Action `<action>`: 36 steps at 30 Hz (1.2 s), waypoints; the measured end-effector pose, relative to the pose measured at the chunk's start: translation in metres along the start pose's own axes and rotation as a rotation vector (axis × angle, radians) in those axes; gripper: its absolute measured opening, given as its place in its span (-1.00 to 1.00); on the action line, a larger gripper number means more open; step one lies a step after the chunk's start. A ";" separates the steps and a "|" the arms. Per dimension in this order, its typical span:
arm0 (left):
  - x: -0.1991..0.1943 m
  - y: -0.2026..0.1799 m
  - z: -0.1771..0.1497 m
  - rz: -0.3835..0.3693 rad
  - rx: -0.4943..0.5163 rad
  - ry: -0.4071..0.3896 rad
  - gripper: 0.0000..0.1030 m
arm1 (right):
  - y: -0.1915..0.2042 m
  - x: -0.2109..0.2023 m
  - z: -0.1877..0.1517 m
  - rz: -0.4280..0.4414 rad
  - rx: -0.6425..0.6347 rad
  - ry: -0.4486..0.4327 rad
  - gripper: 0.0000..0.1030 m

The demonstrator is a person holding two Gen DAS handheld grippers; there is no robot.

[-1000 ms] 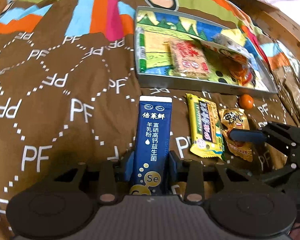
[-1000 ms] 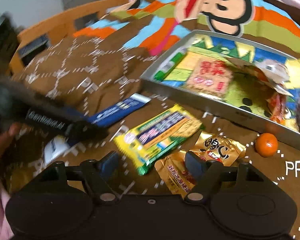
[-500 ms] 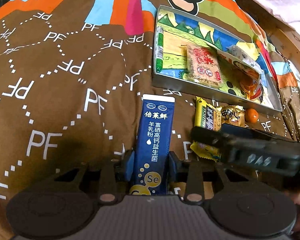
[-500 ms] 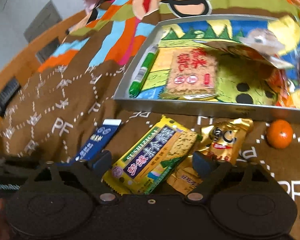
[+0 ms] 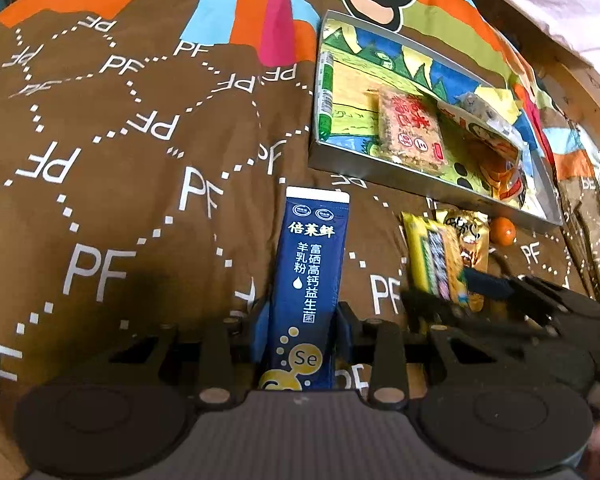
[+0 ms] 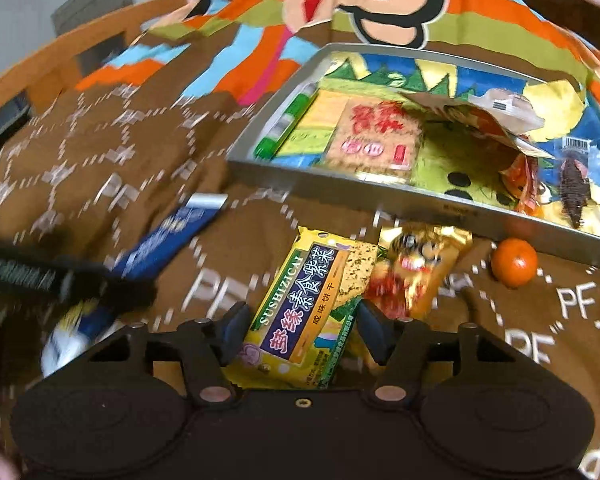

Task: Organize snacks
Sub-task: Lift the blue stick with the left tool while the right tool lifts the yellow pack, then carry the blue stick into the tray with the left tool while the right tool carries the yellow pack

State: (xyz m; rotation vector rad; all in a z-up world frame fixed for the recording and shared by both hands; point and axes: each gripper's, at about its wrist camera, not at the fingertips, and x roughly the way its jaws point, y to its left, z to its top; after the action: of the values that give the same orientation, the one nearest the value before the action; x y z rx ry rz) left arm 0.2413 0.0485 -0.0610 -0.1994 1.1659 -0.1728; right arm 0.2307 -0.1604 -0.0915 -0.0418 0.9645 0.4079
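Note:
My left gripper (image 5: 302, 324) is shut on a long blue milk-powder packet (image 5: 308, 280) that lies on the brown cloth; the packet also shows in the right wrist view (image 6: 168, 236). My right gripper (image 6: 300, 330) is open, its fingers on either side of a yellow seaweed cracker packet (image 6: 304, 312), which also shows in the left wrist view (image 5: 432, 256). A gold snack packet (image 6: 416, 268) lies just right of it. A small orange (image 6: 514, 262) lies by the metal tray (image 6: 340, 186).
The tray holds a green tube (image 6: 286, 122), a red-printed cracker pack (image 6: 376, 136) and several crumpled wrappers (image 6: 496, 120). A wooden frame (image 5: 580, 76) borders the cloth at the far right. Brown "PF" cloth (image 5: 100, 160) stretches to the left.
My right gripper has moved in over the yellow cracker packet, which now sits between its fingers. The left gripper holds the blue packet as before and has shifted slightly.

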 end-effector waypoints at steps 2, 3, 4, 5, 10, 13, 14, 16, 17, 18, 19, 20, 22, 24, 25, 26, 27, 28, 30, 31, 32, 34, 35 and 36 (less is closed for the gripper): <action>0.000 -0.004 -0.002 0.013 0.024 -0.001 -0.26 | 0.005 -0.007 -0.009 0.010 -0.030 0.021 0.19; 0.000 -0.006 -0.003 0.017 0.034 -0.001 -0.26 | 0.007 -0.010 -0.014 0.016 -0.044 0.033 0.19; 0.000 -0.008 -0.004 0.021 0.043 0.000 -0.26 | 0.009 -0.014 -0.019 0.011 -0.054 0.028 0.20; -0.001 -0.008 -0.004 0.022 0.047 0.001 -0.26 | 0.012 -0.016 -0.022 0.003 -0.062 0.025 0.21; -0.001 -0.010 -0.006 0.035 0.068 -0.002 -0.26 | 0.011 -0.016 -0.026 0.007 -0.035 0.017 0.31; -0.001 -0.011 -0.006 0.037 0.071 -0.001 -0.26 | 0.009 -0.013 -0.027 0.007 -0.016 0.013 0.32; 0.000 -0.011 -0.006 0.038 0.073 -0.002 -0.26 | 0.010 -0.013 -0.027 0.003 -0.019 0.011 0.31; 0.000 -0.012 -0.007 0.042 0.079 -0.002 -0.26 | 0.013 -0.013 -0.028 -0.012 -0.033 0.009 0.30; 0.001 -0.012 -0.007 0.044 0.082 -0.001 -0.26 | 0.015 -0.012 -0.028 -0.019 -0.042 0.007 0.27; 0.001 -0.012 -0.007 0.045 0.084 -0.001 -0.26 | 0.016 -0.012 -0.029 -0.025 -0.050 0.005 0.22; 0.001 -0.013 -0.007 0.046 0.085 -0.002 -0.26 | 0.017 -0.012 -0.029 -0.030 -0.059 0.001 0.20; 0.001 -0.013 -0.007 0.046 0.086 -0.002 -0.26 | 0.018 -0.012 -0.029 -0.036 -0.065 -0.001 0.17; 0.001 -0.013 -0.007 0.046 0.085 -0.003 -0.26 | 0.018 -0.013 -0.030 -0.039 -0.065 -0.008 0.14; 0.000 -0.014 -0.008 0.047 0.085 -0.003 -0.27 | 0.017 -0.014 -0.030 -0.039 -0.059 -0.015 0.13; 0.000 -0.014 -0.008 0.048 0.086 -0.005 -0.28 | 0.018 -0.015 -0.030 -0.040 -0.059 -0.019 0.12; -0.001 -0.014 -0.008 0.049 0.087 -0.006 -0.29 | 0.019 -0.016 -0.030 -0.043 -0.065 -0.025 0.12; -0.003 -0.015 -0.008 0.046 0.085 -0.007 -0.30 | 0.020 -0.017 -0.030 -0.044 -0.073 -0.032 0.12; -0.004 -0.015 -0.008 0.040 0.081 -0.007 -0.31 | 0.022 -0.020 -0.030 -0.047 -0.089 -0.044 0.11; -0.007 -0.013 -0.008 0.024 0.068 -0.007 -0.32 | 0.027 -0.023 -0.030 -0.057 -0.121 -0.065 0.11; -0.009 -0.013 -0.008 0.014 0.060 -0.008 -0.32 | 0.029 -0.024 -0.030 -0.062 -0.137 -0.076 0.11; -0.010 -0.012 -0.008 0.005 0.052 -0.010 -0.33 | 0.032 -0.026 -0.030 -0.068 -0.158 -0.093 0.11; -0.016 -0.012 -0.008 -0.011 0.038 -0.028 -0.33 | 0.038 -0.030 -0.031 -0.078 -0.195 -0.125 0.11; -0.019 -0.012 -0.008 -0.019 0.035 -0.043 -0.33 | 0.040 -0.032 -0.031 -0.085 -0.209 -0.140 0.11; -0.022 -0.013 -0.008 -0.023 0.036 -0.063 -0.33 | 0.042 -0.034 -0.031 -0.097 -0.228 -0.161 0.11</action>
State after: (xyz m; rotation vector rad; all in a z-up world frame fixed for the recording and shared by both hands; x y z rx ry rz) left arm 0.2247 0.0409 -0.0409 -0.1853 1.0970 -0.2057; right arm 0.1741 -0.1389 -0.0757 -0.2578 0.7511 0.4234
